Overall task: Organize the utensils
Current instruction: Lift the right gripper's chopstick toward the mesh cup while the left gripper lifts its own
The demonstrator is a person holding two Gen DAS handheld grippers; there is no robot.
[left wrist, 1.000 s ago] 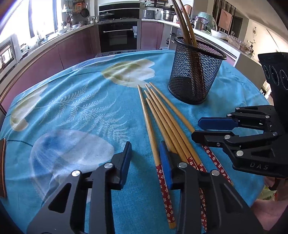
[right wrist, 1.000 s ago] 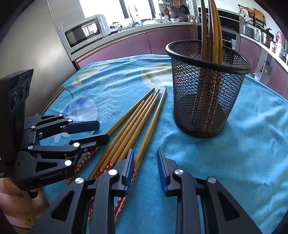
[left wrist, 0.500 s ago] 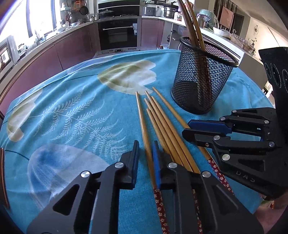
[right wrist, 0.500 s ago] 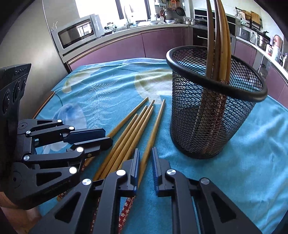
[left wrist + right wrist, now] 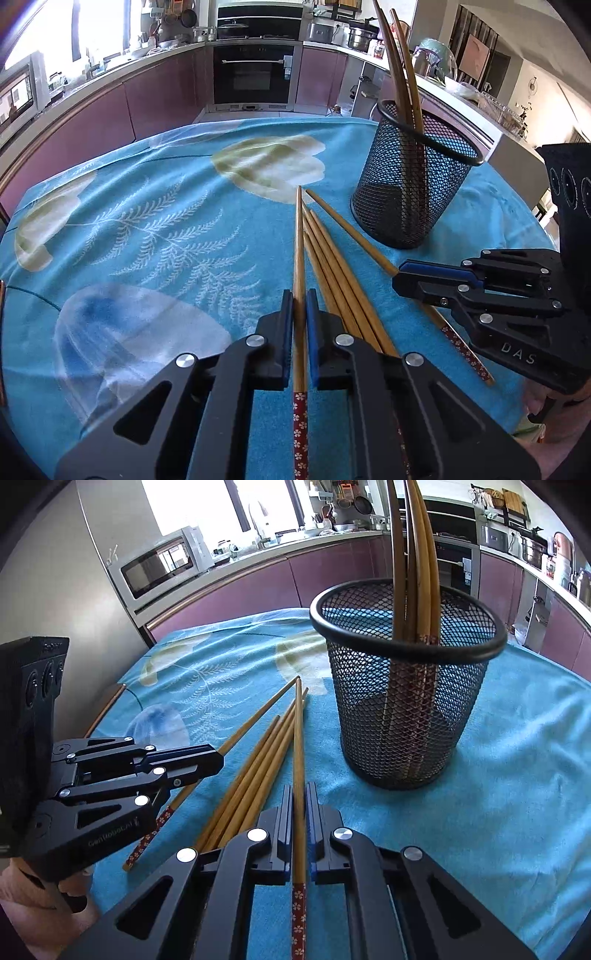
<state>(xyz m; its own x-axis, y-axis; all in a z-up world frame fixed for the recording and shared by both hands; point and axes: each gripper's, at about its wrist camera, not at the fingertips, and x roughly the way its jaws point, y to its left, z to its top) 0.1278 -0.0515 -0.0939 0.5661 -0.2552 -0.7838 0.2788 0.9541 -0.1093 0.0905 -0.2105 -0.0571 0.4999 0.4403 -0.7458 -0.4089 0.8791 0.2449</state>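
Left wrist: blue tablecloth (image 5: 155, 229) (kitchen)

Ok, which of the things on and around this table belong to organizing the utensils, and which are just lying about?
Job: left gripper shut on leftmost chopstick; right gripper shut on rightmost chopstick; loose chopsticks between; mesh cup with stored chopsticks.
Just there: tablecloth, microwave, oven, steel pot.

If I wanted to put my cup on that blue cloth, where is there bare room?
The wide stretch of tablecloth left of the chopsticks, toward the kitchen counter, is bare. The cloth right of the mesh holder is bare too. It is crowded between the holder and both claws, where the chopsticks lie.
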